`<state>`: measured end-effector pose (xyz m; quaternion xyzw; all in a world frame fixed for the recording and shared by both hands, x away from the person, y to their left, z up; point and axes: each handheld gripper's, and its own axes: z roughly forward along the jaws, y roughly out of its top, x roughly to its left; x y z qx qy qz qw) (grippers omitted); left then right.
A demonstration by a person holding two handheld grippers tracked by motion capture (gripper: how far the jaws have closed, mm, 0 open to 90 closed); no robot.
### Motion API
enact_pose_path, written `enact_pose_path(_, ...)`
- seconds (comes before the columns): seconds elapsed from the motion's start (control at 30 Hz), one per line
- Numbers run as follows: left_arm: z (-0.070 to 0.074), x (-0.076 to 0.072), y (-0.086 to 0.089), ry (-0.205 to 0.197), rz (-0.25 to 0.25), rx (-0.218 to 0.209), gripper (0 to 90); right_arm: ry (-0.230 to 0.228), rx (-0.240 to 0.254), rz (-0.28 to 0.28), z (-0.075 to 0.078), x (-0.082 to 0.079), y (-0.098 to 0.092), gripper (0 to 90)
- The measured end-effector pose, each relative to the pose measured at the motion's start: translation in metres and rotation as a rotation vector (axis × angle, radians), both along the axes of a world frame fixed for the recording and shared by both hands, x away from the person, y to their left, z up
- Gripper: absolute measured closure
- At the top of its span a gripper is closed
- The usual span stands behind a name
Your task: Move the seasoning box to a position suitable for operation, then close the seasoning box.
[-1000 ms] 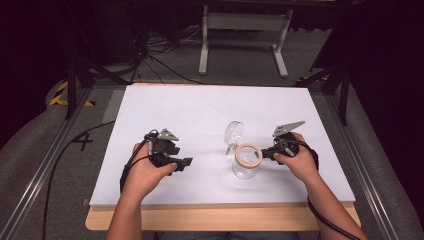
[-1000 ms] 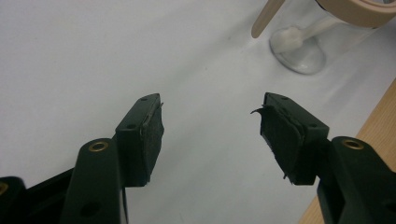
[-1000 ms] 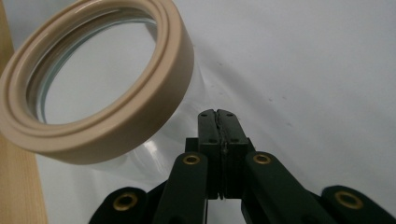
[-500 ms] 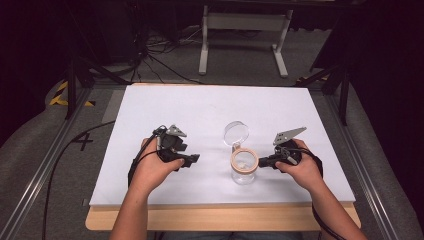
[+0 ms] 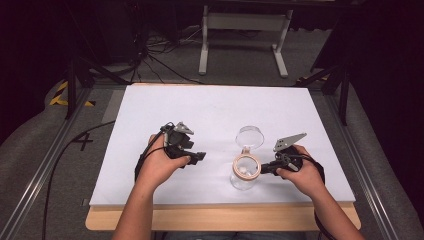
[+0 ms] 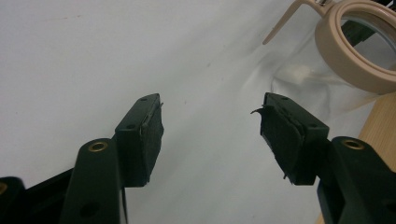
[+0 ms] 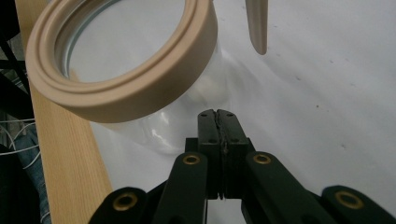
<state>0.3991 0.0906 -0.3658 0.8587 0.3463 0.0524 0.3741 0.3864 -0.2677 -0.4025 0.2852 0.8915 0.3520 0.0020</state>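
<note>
A clear glass jar with a beige rim ring stands near the table's front edge. Its round glass lid is swung open behind it. My right gripper is just right of the jar. In the right gripper view its jaws are shut together with nothing between them, tips close to the glass wall under the beige ring. My left gripper hovers left of the jar, open and empty. The jar's ring lies beyond its right jaw.
A white sheet covers the tabletop, with a bare wooden strip along the front edge. Cables trail from both grippers. A metal stand and dark floor lie beyond the far edge.
My right gripper has drawn back toward the front edge and now sits beside the jar's wall. My left gripper has shifted a little to the right, toward the jar.
</note>
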Motion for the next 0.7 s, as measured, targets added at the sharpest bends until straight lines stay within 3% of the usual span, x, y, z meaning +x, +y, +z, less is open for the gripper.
enact_pose_path(0.13,-0.002,0.004,-0.003,-0.010,-0.004,-0.032,42.8,-0.002,0.009,0.000,-0.001,-0.001,-0.001,88.8)
enact_pose_path(0.27,-0.001,0.009,-0.007,-0.033,-0.019,-0.114,58.5,-0.017,0.015,-0.020,0.005,-0.004,-0.005,89.1)
enact_pose_path(0.4,0.000,0.012,-0.013,-0.037,-0.051,-0.160,71.6,-0.034,0.033,-0.030,0.016,-0.011,-0.010,89.7)
enact_pose_path(0.47,0.000,0.014,-0.018,-0.024,-0.059,-0.172,77.9,-0.053,0.041,-0.036,0.021,-0.014,-0.012,89.7)
enact_pose_path(0.53,0.000,0.016,-0.022,-0.039,-0.073,-0.157,83.6,-0.070,0.061,-0.038,0.028,-0.018,-0.014,89.7)
enact_pose_path(0.7,0.001,0.020,-0.034,-0.079,-0.072,-0.150,87.6,-0.089,0.130,-0.034,0.038,-0.025,-0.017,89.7)
